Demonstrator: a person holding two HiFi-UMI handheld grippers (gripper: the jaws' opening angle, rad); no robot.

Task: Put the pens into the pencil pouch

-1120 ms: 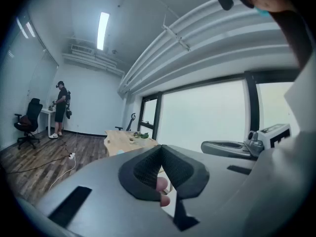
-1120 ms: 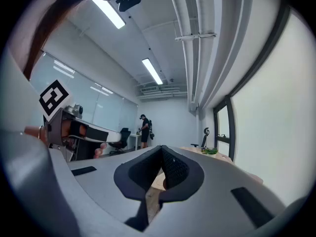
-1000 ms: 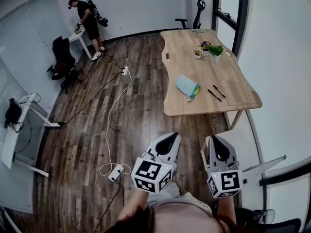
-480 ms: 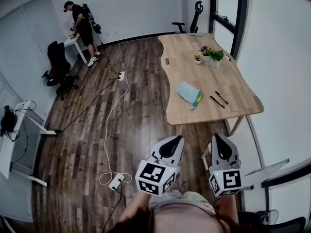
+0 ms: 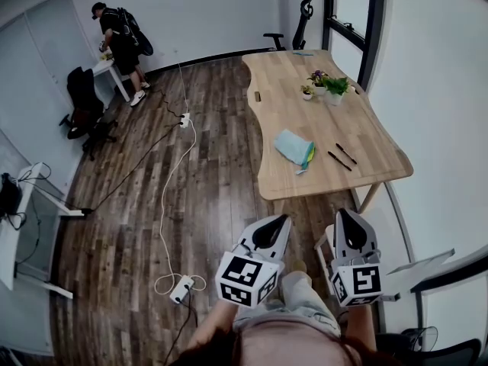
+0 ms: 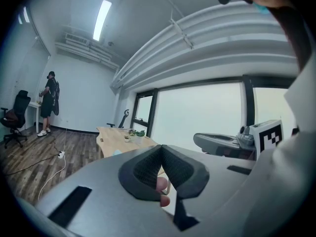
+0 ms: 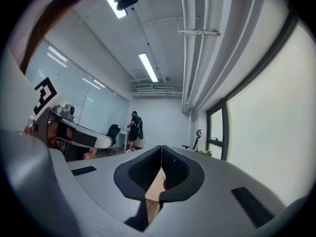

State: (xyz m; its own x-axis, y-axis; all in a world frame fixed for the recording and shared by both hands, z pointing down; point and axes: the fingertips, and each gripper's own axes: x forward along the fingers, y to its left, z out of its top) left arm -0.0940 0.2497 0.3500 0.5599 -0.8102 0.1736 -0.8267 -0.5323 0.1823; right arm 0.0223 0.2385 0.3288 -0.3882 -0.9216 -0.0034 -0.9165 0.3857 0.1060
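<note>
Head view placed both tools closest of all, low in the frame above the person's lap. The left gripper (image 5: 276,223) and the right gripper (image 5: 346,219) both pointed toward the table. Each gripper's own view showed its ribbed pads pressed tip to tip with nothing between them, so both were closed and empty.

Beyond them lay a stretch of wooden floor (image 5: 221,197), then the near edge of the wooden table (image 5: 305,113). The grippers were well apart from it, so I judged that the task had not begun.

The pale blue pencil pouch (image 5: 293,145) lay flat on the near half of the tabletop, with a yellow-green patch at its nearer end. It was too small in frame to tell whether its mouth was open. Just to its right lay two black pens (image 5: 339,161), side by side but apart, close to the table's right edge.

The pens looked light, stiff and smooth, and likely to roll. A pinch across the barrel near the middle seemed best. The pouch looked like soft, limp fabric that would slide or fold under a push. One gripper would probably have to hold its mouth edge while the other fed a pen in.

Farther along the table stood small potted plants (image 5: 328,85). At the far wall, another person (image 5: 116,38) stood at a white desk.
</note>
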